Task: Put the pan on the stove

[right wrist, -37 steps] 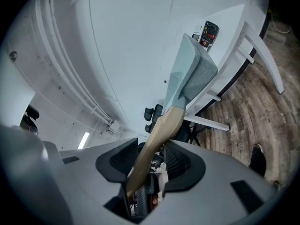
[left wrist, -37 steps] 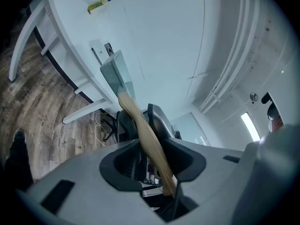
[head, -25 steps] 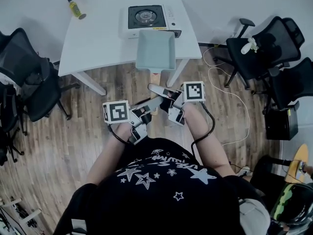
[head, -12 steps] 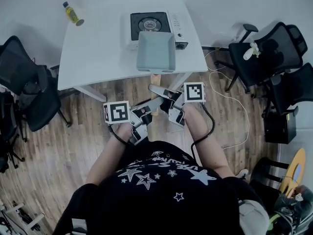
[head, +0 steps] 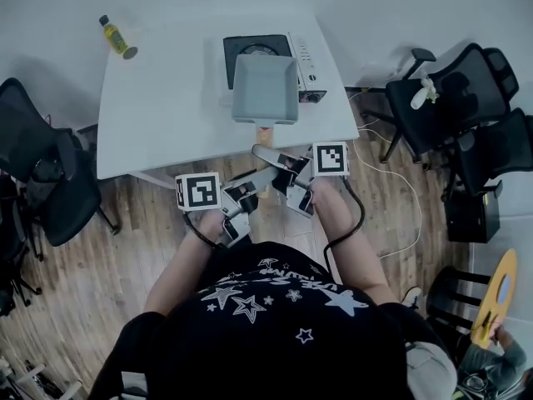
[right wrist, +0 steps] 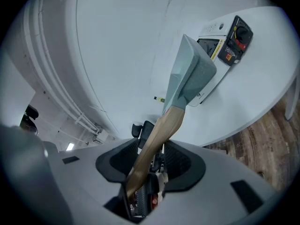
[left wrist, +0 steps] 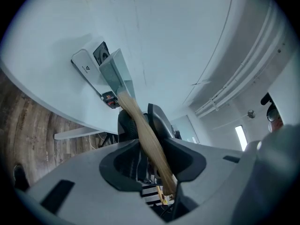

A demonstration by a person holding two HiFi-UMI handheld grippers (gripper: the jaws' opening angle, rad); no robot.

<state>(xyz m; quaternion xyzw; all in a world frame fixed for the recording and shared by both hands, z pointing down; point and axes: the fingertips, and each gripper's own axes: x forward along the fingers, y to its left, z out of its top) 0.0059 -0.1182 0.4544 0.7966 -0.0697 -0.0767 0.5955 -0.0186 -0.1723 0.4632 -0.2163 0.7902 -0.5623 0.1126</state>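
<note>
Both my claws are clenched on the pan's wooden handle. The left claw grips it from my left side and the right claw from my right, the two set close together on the handle's near end, over the wooden floor just short of the bench.

In the left gripper view the handle runs slantwise between the jaws of that claw, with both pads pressed against it. In the right gripper view the handle likewise passes up through the jaws of that claw, which are closed against its sides.

The pan is a square, grey-blue one. I hold it out ahead of me over the bench, and from the head view it covers the near part of the stove. The stove's black top shows beyond the pan's far rim and its control strip to the right. In the right gripper view the pan sits in front of the stove, whose knob side faces me. In the left gripper view the pan overlaps the stove edge-on. I cannot tell whether the pan's base touches the stove or hangs just above it.

A small yellow bottle lies on the far left corner of the bench, well apart from the stove. Black chairs stand at the left of the bench and others at the right, and a white cable loops across the floor on the right.
</note>
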